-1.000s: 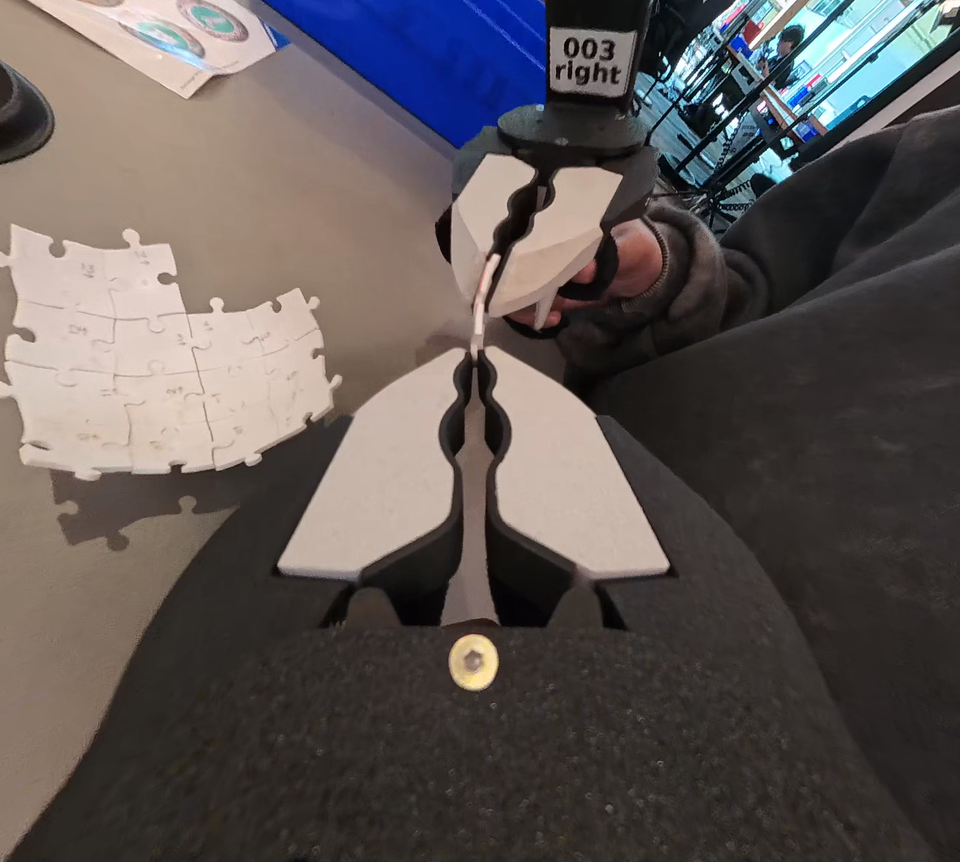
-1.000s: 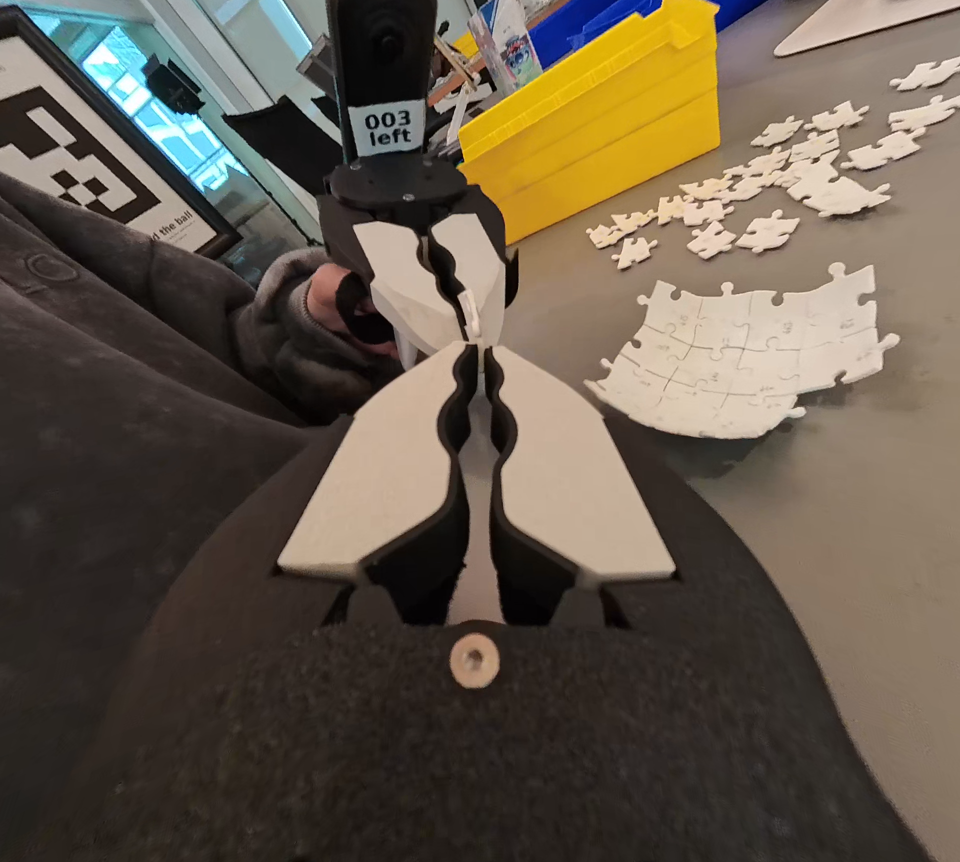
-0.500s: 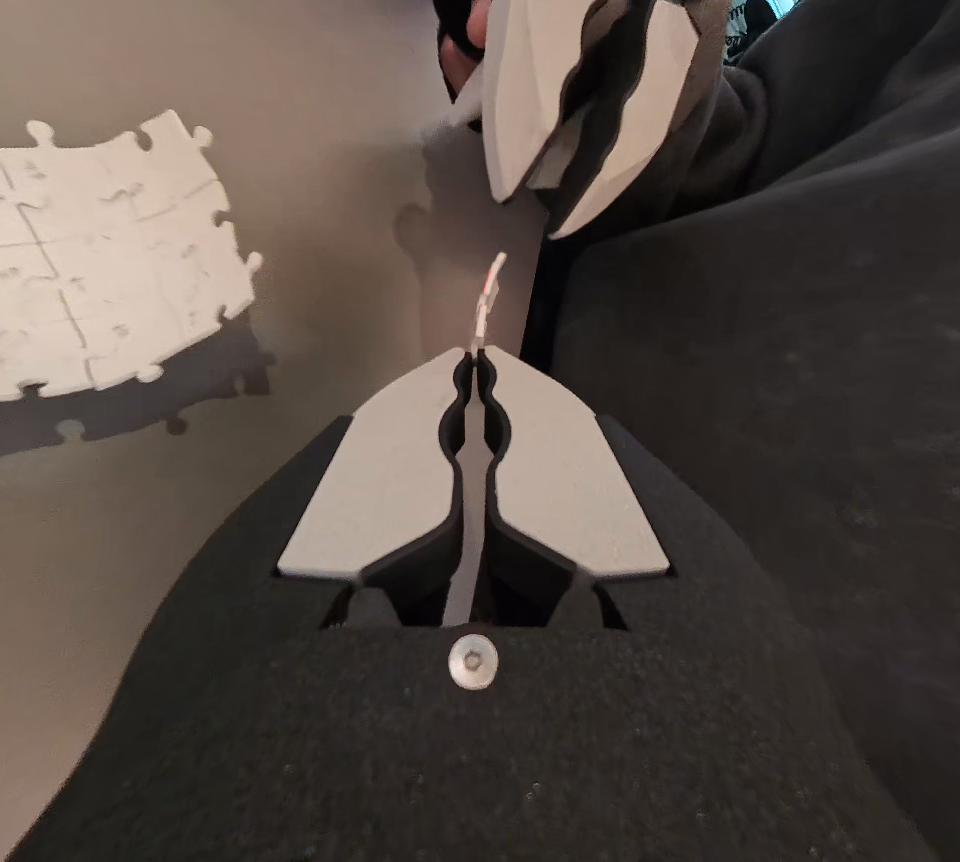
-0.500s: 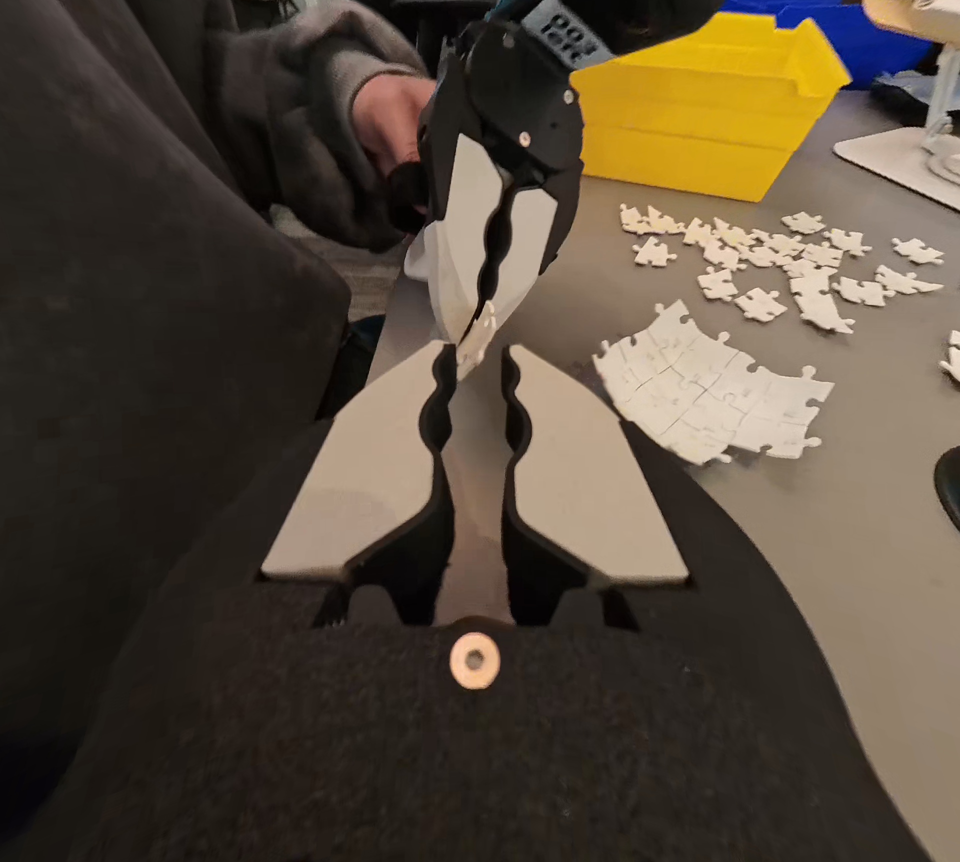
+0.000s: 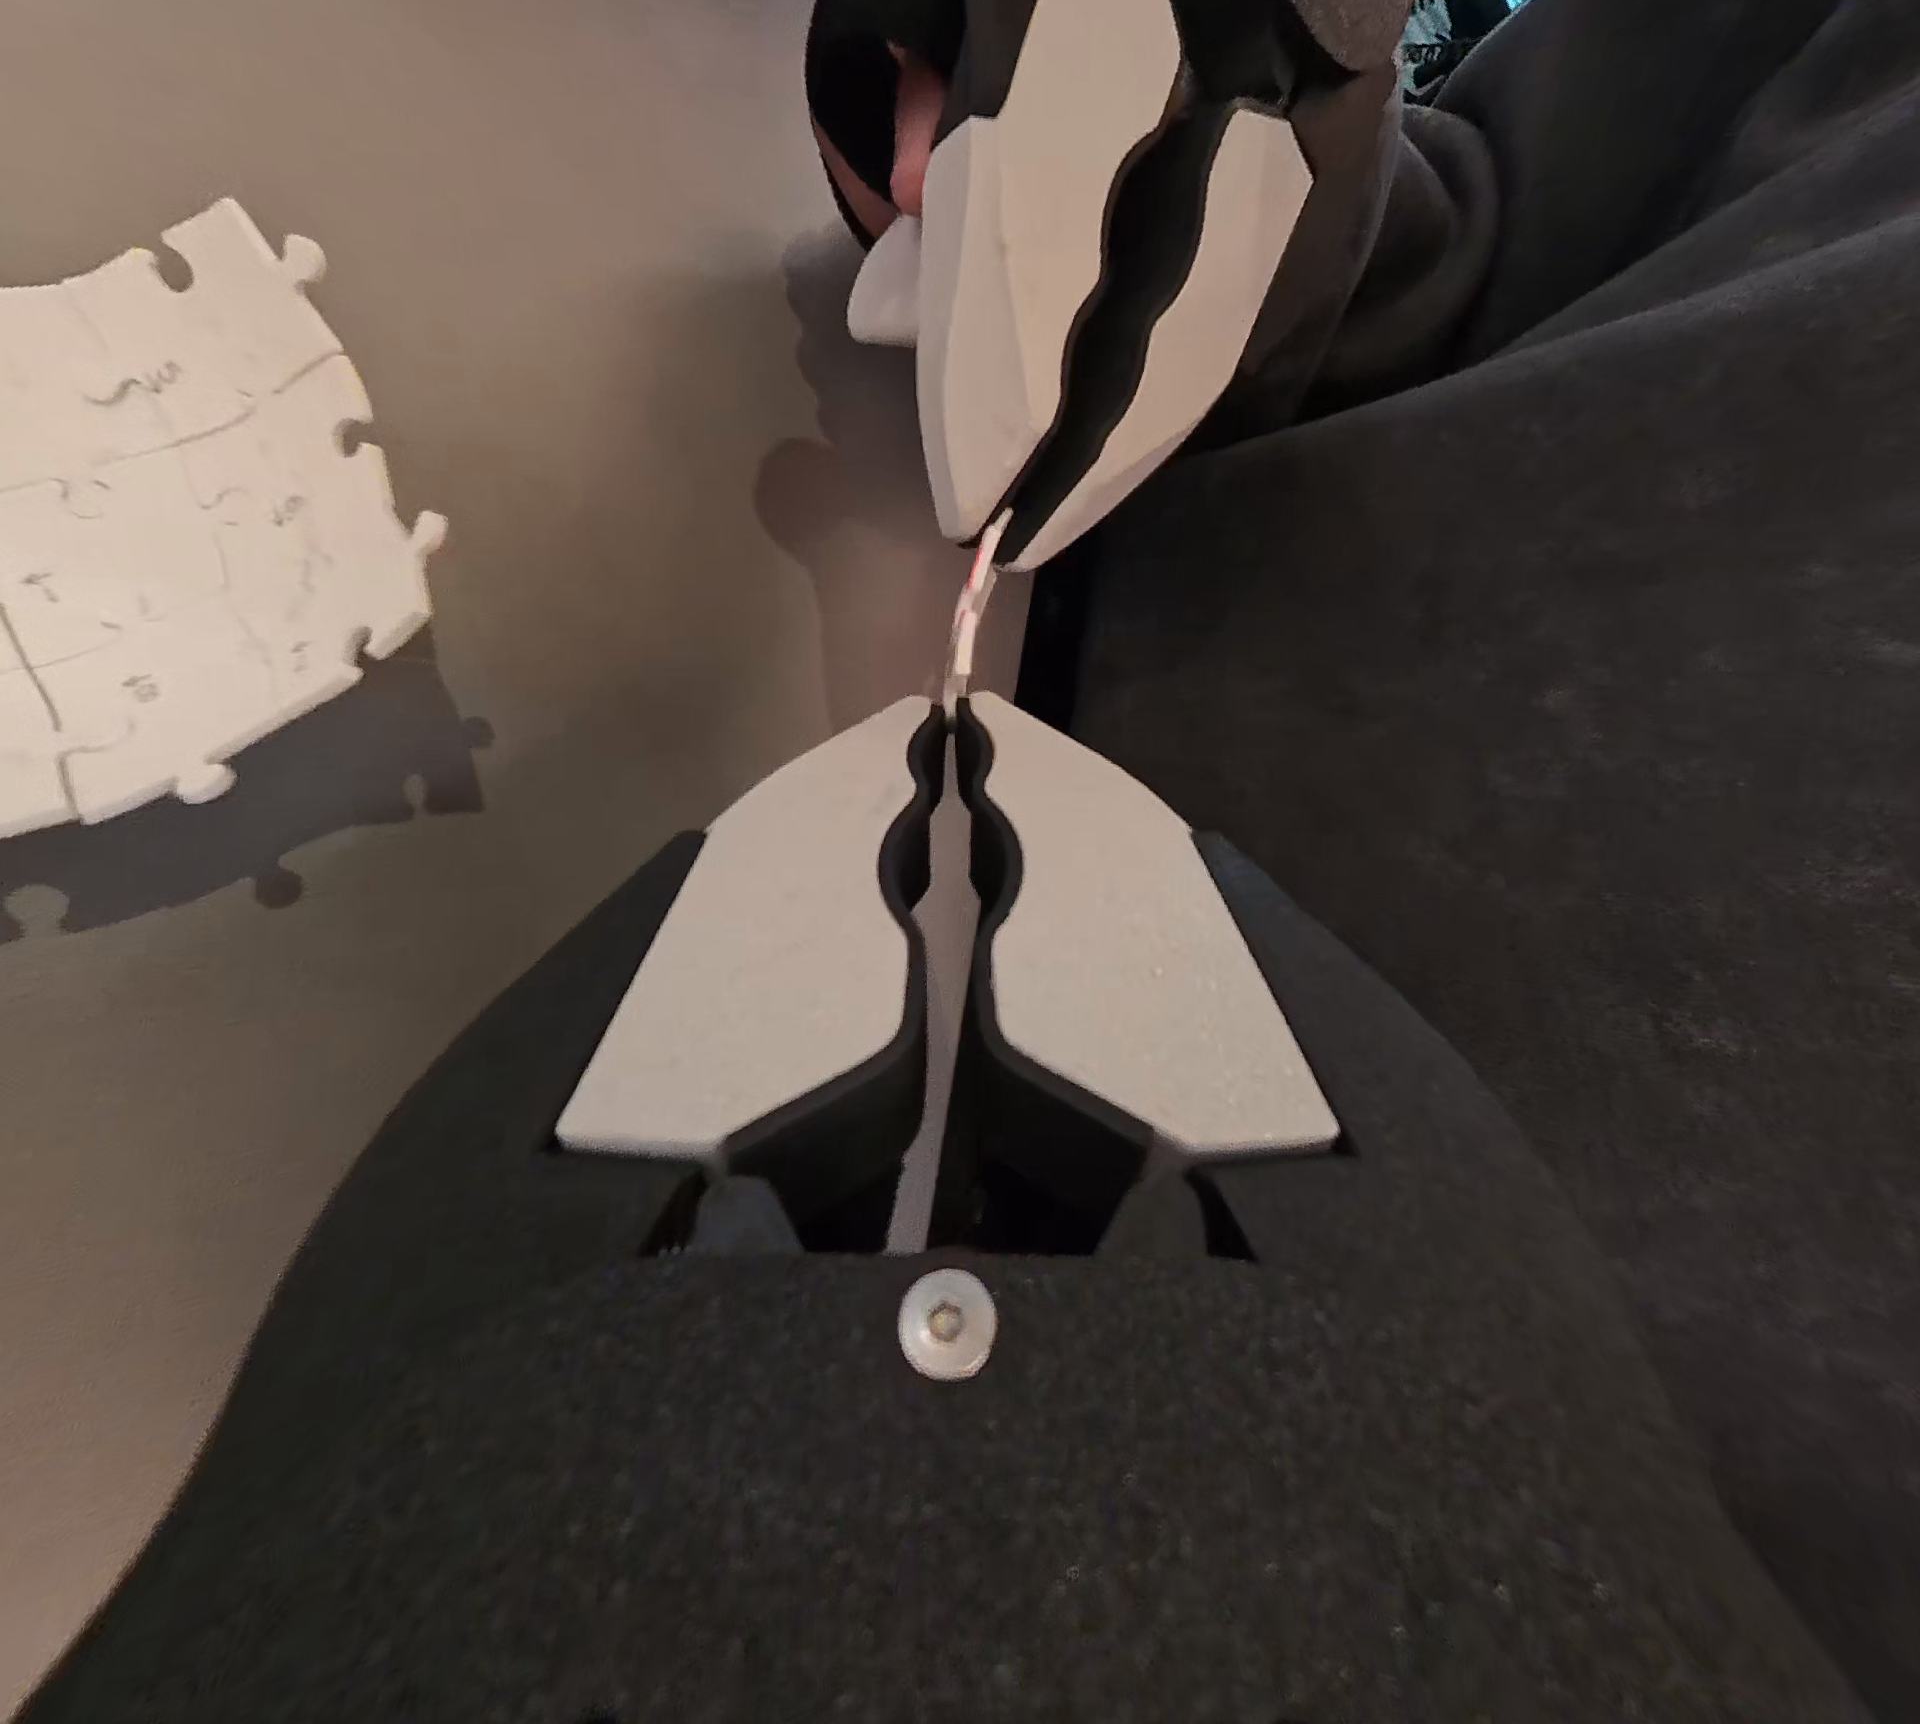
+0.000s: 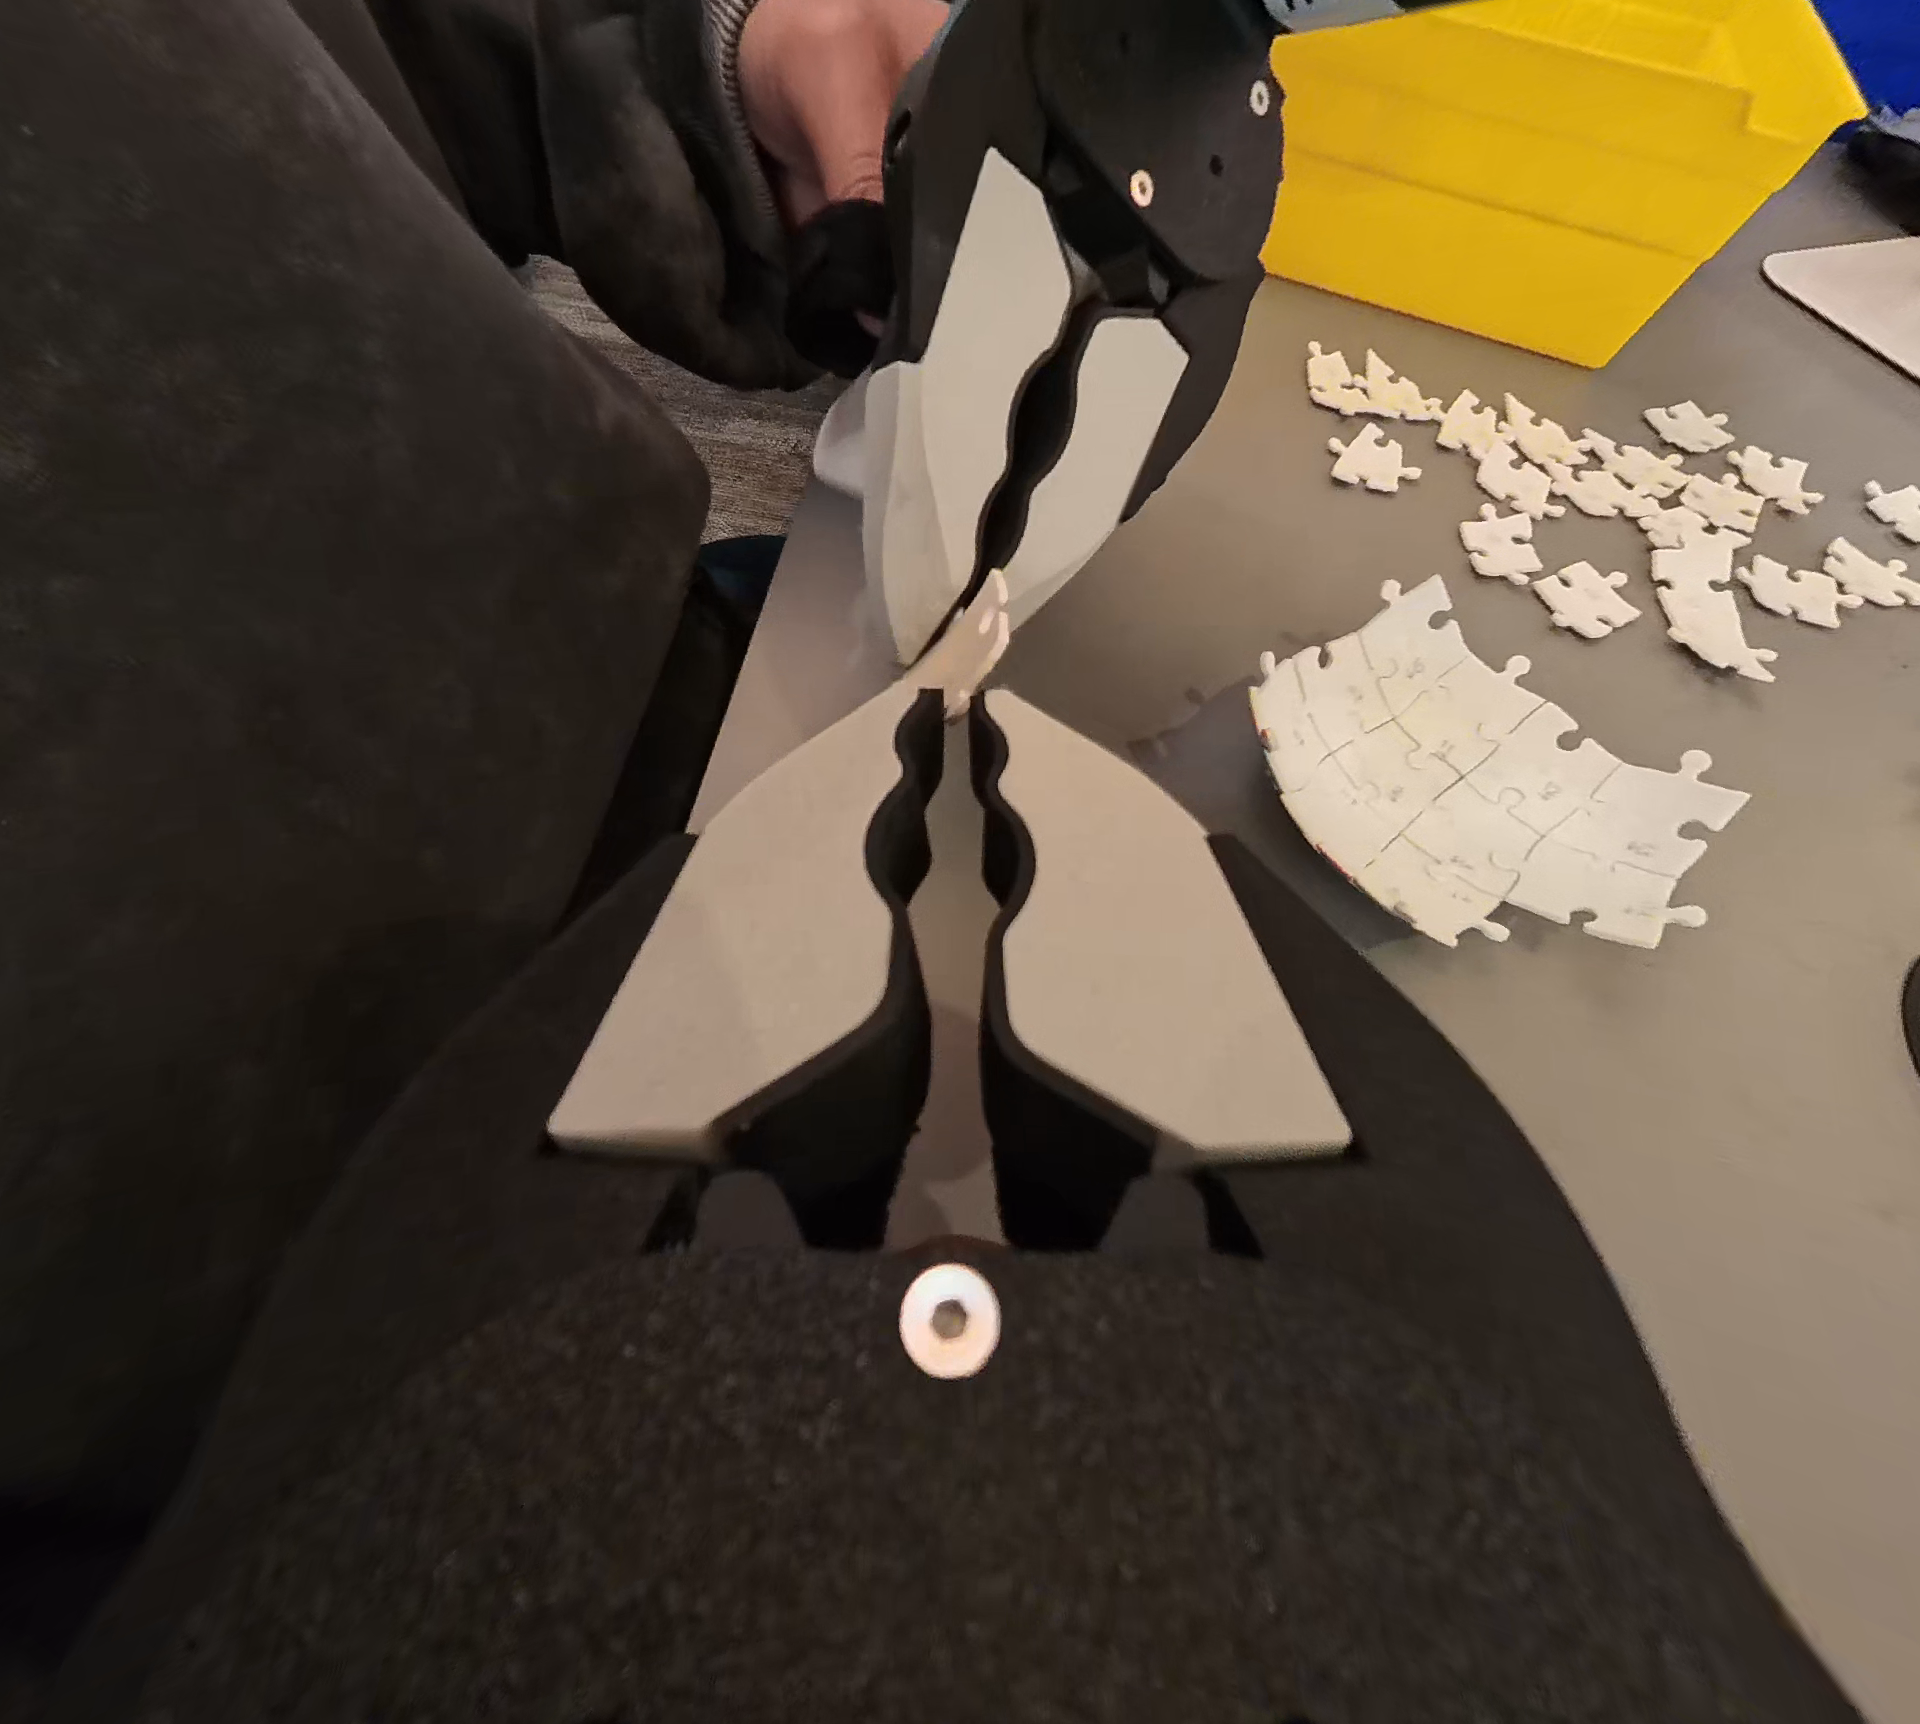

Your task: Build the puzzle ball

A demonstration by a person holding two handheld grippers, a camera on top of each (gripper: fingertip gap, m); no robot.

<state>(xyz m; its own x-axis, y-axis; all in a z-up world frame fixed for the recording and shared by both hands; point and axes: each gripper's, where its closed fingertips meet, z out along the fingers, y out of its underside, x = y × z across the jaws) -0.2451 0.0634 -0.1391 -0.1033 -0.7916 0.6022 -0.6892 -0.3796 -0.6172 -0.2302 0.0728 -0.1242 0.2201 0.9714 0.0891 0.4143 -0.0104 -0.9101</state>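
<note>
Pinching puzzle piece at both ends: L gripper clenched on it, R gripper likewise.

A small white puzzle piece stands edge-on between both tools' tips, while a curved white panel of joined pieces lies on the grey counter — loose pieces scattered beyond it.

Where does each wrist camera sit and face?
Left wrist view: on the left gripper, looking along its fingers at the right gripper opposite; dark clothing right.
Right wrist view: on the right gripper, facing back at the left gripper; a hand, grey sleeve, yellow bin beyond.
Shared: the puzzle piece between both tips, and the assembled puzzle panel.
</note>
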